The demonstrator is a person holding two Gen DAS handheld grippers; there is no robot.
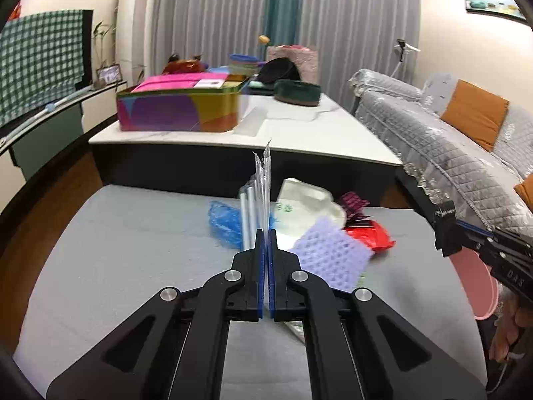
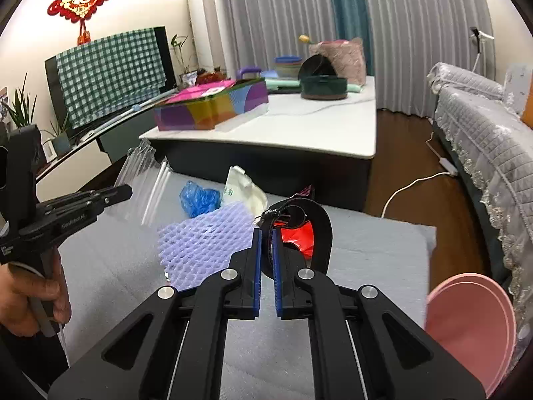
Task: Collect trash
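My left gripper (image 1: 266, 231) is shut on a clear plastic air-cushion wrapper (image 1: 261, 183) and holds it edge-on above the grey pad (image 1: 133, 250); it also shows in the right wrist view (image 2: 140, 180). My right gripper (image 2: 266, 231) is shut on a black strap (image 2: 316, 226) with a small tag. On the pad lie a purple foam net (image 2: 203, 240), a blue plastic bag (image 2: 198, 198), a white bag (image 2: 243, 190), and a red wrapper (image 2: 298, 236). A pink bin (image 2: 466, 326) stands at the pad's right.
A white coffee table (image 1: 299, 133) with a colourful tin box (image 1: 180, 106) and other items stands behind the pad. A grey covered sofa (image 1: 449, 140) runs along the right. A TV stand (image 2: 110, 76) is on the left. A white cable (image 2: 416, 180) lies on the wood floor.
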